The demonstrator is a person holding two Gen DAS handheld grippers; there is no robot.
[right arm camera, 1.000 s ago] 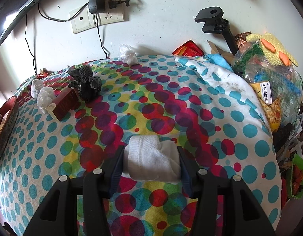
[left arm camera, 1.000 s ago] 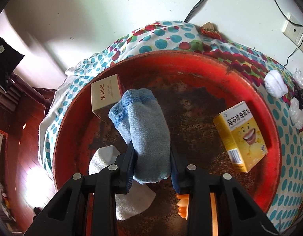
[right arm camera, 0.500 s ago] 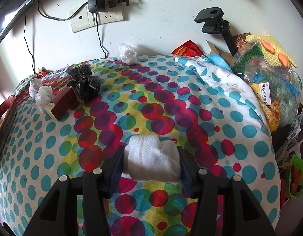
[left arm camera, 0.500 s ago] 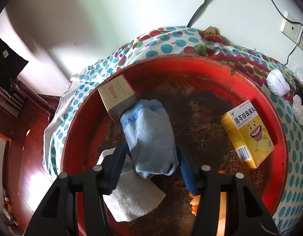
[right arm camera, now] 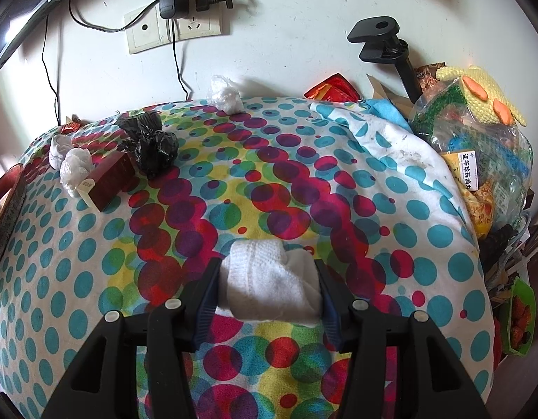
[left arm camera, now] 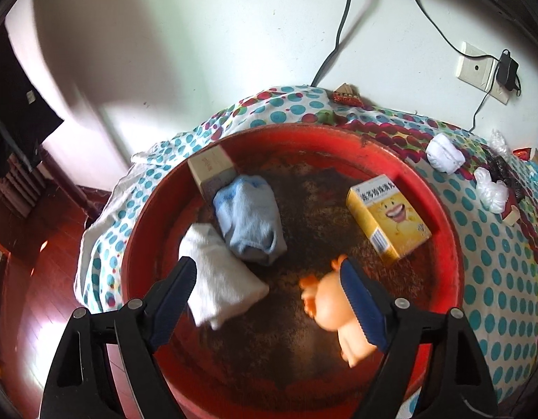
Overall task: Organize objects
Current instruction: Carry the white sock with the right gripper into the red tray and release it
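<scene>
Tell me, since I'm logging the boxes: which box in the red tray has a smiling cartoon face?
The yellow box at the tray's right side; the beige box at the far-left rim is plain.

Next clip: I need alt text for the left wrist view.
The left hand-held gripper hangs open over a round red tray holding a folded light-blue sock, a rolled white sock, a yellow cardboard box, a tan box and an orange plastic doll.

left gripper [left arm camera: 267, 291] jaws just opened wide, apparently empty; right gripper [right arm camera: 267, 291] jaws clamped, angled down.
</scene>
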